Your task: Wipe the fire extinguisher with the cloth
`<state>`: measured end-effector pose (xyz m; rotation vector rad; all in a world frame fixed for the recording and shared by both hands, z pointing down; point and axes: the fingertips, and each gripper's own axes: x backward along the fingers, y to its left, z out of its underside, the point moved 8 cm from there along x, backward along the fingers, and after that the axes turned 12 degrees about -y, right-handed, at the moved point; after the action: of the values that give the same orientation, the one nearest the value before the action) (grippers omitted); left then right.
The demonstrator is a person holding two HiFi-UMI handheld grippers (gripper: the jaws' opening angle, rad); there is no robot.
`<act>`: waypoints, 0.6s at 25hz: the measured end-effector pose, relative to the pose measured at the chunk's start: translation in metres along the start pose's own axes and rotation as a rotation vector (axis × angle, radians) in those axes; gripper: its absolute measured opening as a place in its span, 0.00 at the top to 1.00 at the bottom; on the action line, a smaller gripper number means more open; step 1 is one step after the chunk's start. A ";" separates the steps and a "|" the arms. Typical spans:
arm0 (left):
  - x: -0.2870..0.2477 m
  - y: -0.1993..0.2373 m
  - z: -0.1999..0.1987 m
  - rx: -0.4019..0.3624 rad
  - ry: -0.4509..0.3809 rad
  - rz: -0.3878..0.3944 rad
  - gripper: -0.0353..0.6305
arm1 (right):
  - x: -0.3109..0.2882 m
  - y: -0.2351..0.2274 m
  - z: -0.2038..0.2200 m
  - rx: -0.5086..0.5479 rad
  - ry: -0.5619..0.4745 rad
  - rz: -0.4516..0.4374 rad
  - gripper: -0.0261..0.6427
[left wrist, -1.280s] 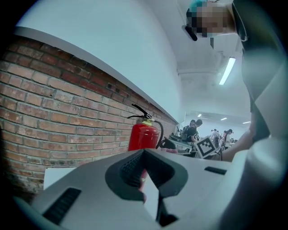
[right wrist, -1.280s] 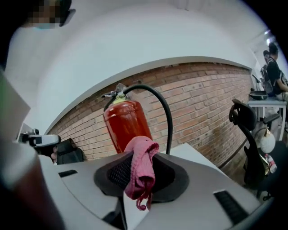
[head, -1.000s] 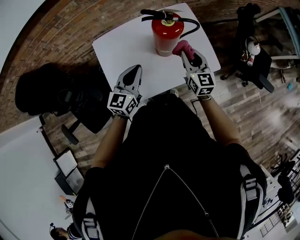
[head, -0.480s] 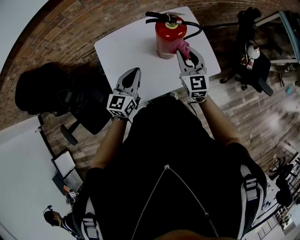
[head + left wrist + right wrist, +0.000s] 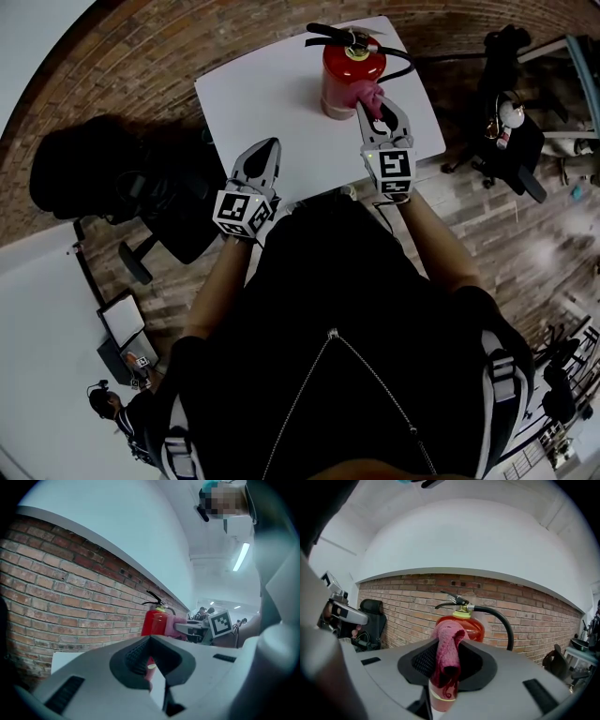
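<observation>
one white table (image 5: 253, 94) stands by a brick wall, and on it, toward its far edge, stands one red fire extinguisher (image 5: 349, 64), upright, with a black lever on top and one black hose (image 5: 502, 620) that curves from the valve down its side. there are two grippers, each held by the person. the right gripper (image 5: 373, 109) reaches over the table to the extinguisher; its jaws are clamped on one pink cloth (image 5: 367, 93), which bunches up between the tips and hangs a little below them in the right gripper view. in the head view and the left gripper view the cloth lies against the side of the red cylinder, low on the side that faces the person. the left gripper (image 5: 269, 150) hangs over the near edge of the table, well apart from the extinguisher, with its jaws together and nothing between them. the floor round the table is wood planks. two black office chairs show in the head view: one chair (image 5: 103, 183) to the left of the table, one more chair (image 5: 506, 112) to the right.
</observation>
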<state>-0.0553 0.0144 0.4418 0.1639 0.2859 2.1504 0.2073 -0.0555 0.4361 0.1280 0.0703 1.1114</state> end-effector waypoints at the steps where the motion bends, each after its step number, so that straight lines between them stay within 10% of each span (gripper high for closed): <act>1: 0.001 0.001 0.000 -0.001 -0.001 -0.002 0.92 | 0.000 0.000 0.001 0.000 0.002 0.000 0.81; 15: 0.005 0.006 -0.003 -0.002 -0.012 -0.027 0.92 | -0.003 0.005 0.031 -0.019 0.079 -0.021 0.81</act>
<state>-0.0634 0.0149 0.4407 0.1712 0.2776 2.1225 0.2055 -0.0583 0.4672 0.0665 0.1309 1.0955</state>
